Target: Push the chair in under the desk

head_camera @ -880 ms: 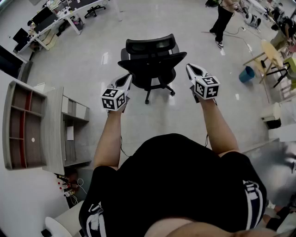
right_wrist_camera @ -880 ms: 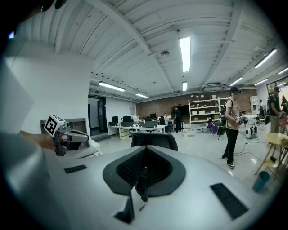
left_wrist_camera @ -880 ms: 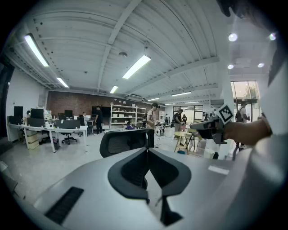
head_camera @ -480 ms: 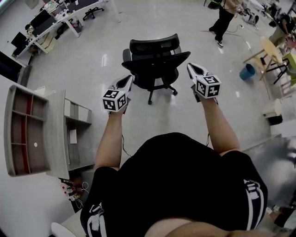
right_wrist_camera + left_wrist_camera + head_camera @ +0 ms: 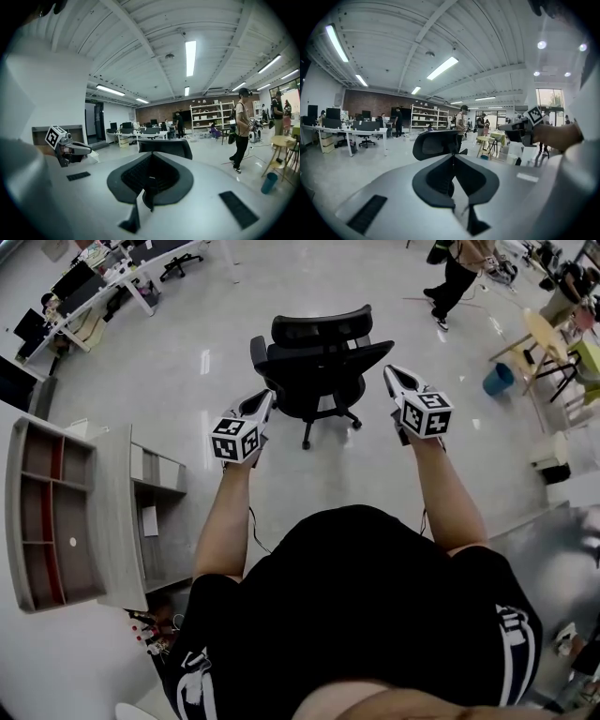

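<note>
**1. Wearer's torso** (image 5: 356,615), in black, fills the foreground. Both forearms are stretched forward.

**2. Left claw** (image 5: 263,397): jaws pressed together, nothing between them.
**Right claw** (image 5: 393,374): likewise pressed together and empty.
Both point ahead and slightly down. They sit one to each side of the chair's near edge and are apart from it.

**3. Chair** (image 5: 317,360): black, wheeled and high-backed. It stands alone on the open floor (image 5: 281,484), ahead of and between the two claws, and neither touches it.

**4. Shelving unit** (image 5: 56,512): grey, at the left, beside the wearer.

**5. Far field:**
- Counters (image 5: 131,268) carrying monitors are at the upper left, well apart from the chair.
- A pale stool (image 5: 548,334) and a blue bin (image 5: 499,379) are at the right.
- A second person (image 5: 450,282) is near the top edge.

**Change noted:** Over the last second the chair has drifted a little up and to the right in the head view. The shelving unit has slid downward and the second person has moved toward the top edge. The claws have kept their stance, their closed jaws and their gap to the chair.

**Assessment:** This reads as the wearer closing in on and squaring up to the chair. The push itself has not begun. The chair is under no counter yet, and the pictures do not settle which counter is meant. The next step likely needs the closed claws set against the chair.
</note>
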Demonstrator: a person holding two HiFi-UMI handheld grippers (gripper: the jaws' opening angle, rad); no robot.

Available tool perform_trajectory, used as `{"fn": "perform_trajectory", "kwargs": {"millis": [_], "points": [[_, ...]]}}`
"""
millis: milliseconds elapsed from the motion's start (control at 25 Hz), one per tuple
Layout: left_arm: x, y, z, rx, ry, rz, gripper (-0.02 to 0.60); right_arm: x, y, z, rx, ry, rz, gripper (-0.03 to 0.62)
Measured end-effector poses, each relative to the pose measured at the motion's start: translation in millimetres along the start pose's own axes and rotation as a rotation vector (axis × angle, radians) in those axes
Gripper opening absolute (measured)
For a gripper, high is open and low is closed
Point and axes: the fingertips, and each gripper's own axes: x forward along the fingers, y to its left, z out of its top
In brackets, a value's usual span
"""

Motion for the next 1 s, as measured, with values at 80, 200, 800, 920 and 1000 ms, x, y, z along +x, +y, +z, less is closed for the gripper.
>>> {"fn": "perform_trajectory", "kwargs": {"millis": [80,200,800,920,1000], "points": [[1,4,-3,-0.005,0.003,-0.004,0.020,3,0,-3,-0.003,0.011,-0.007,-0.005],[6,8,-4,-0.006,0.007,-0.008,0.020,7,-6,-1,-0.005,0.010,-0.020,-0.005],[82,48,15,0.004,0.027,0.062,0.020,81,-82,15,-0.003,0.001,0.016,-0.005],[108,53,24,-0.001,0.026,0.088,0.020,101,-108,18,0.002,0.009,0.037,-0.005],[127,54,30,-0.003,0.025,0.105,0.020,113,-128,23,0.004,0.010,0.049,-0.005]]}}
